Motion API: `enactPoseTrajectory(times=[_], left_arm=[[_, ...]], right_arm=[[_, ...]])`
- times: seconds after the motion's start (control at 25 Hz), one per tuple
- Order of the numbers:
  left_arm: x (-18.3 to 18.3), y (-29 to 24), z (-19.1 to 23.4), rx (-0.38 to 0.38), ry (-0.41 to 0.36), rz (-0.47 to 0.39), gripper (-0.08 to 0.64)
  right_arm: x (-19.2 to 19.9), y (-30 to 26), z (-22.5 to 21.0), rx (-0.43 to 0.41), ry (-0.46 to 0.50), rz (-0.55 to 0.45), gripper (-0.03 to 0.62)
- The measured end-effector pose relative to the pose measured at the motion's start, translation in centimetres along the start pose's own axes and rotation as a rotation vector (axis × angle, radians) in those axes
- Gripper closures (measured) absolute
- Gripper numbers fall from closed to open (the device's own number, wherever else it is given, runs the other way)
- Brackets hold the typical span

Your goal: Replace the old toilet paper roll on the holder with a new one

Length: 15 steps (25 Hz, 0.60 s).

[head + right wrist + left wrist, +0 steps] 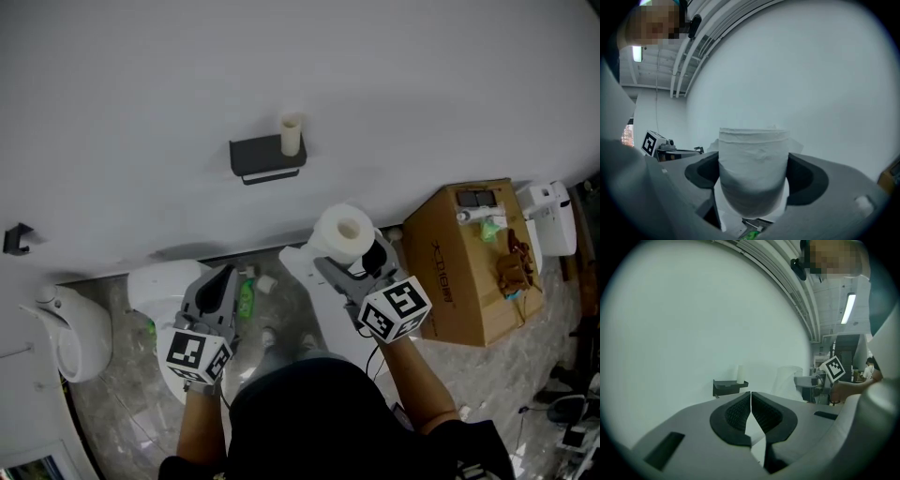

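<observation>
Now the left gripper (750, 396) has its jaws pressed together with nothing between them. It sits below and a little left of the holder (267, 157), well apart from it and pointing toward the wall. That holder is a dark bracket fixed to the white wall (141, 103), and the old roll (292, 135), down to a pale bare core, stands upright at its right end. The right gripper (753, 174) is clamped on the new roll (343, 232), a full white one. Its dark pads press the roll's two sides, and the roll stands on end with its hole facing up. This roll hangs below and right of the holder, clear of both it and the core. A white toilet (161, 284) stands on the floor below and left of the holder, with a green bottle (246, 300) just beside the left gripper. A cardboard box (464, 267) stands by the wall, far to the holder's lower right.
</observation>
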<state>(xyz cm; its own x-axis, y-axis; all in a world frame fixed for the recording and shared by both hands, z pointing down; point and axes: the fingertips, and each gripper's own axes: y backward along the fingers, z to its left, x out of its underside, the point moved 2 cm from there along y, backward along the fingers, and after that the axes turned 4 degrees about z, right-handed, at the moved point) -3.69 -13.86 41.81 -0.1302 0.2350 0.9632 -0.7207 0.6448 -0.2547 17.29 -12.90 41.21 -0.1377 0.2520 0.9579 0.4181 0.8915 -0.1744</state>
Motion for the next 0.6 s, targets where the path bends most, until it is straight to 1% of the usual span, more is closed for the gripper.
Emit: enactPoseTrajectory(times=[0.28,0.48,0.6], left_arm=[[-1.0,-3.5,1.8,0.077,-0.012,0.006,0.548],[-3.1,-6.6,2.6,0.164,-0.031,-0.019,0.548],[-4.4,-8.9,3.1,0.171,-0.055,-0.023,0.548]], right_arm=[[-0.6,0.1,-0.4,0.085,-0.011,-0.021,0.179],[-0.9,0.8,-0.9,0.161,-0.021,-0.041,0.179],[-0.9,1.6,-1.4,0.203,-0.026,-0.044,0.179]])
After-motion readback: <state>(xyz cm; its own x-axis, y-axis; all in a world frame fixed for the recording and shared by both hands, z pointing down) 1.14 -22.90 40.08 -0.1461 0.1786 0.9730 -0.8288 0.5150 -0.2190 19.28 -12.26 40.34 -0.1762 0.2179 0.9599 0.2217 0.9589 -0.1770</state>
